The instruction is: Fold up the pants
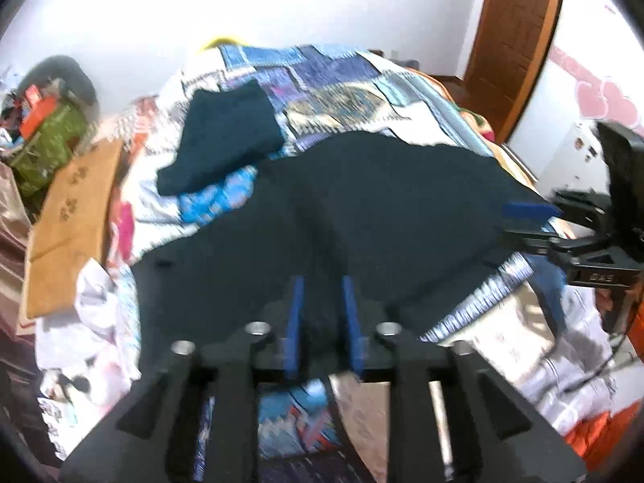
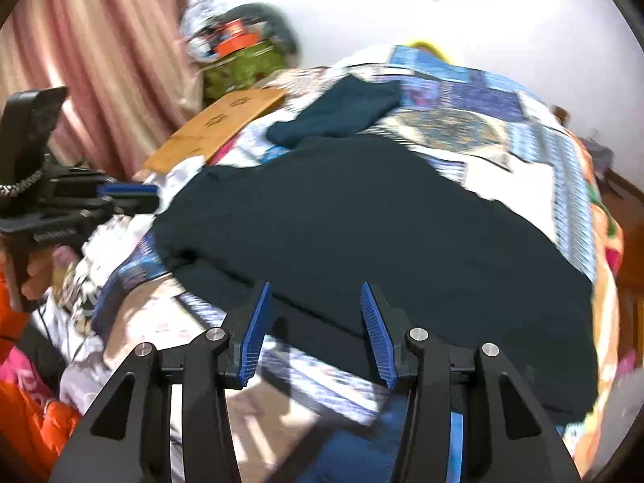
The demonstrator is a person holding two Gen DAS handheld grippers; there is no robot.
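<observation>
Dark navy pants (image 1: pixel 362 217) lie spread across the patterned quilt (image 1: pixel 346 92) on the bed; they also show in the right wrist view (image 2: pixel 382 217). My left gripper (image 1: pixel 322 285) has its blue pads a narrow gap apart over the near edge of the pants, with dark cloth between them; it also shows at the left of the right wrist view (image 2: pixel 133 195). My right gripper (image 2: pixel 314 294) is open, its blue pads wide apart above the near edge of the pants, holding nothing. It also shows at the right of the left wrist view (image 1: pixel 535 217).
A folded dark teal garment (image 1: pixel 225 141) lies farther back on the quilt. A brown cardboard sheet (image 1: pixel 72 221) leans at the bed's left side. Cluttered bags (image 1: pixel 44 129) stand by the pink curtain (image 2: pixel 100 60). A wooden door (image 1: pixel 515 40) is at the right.
</observation>
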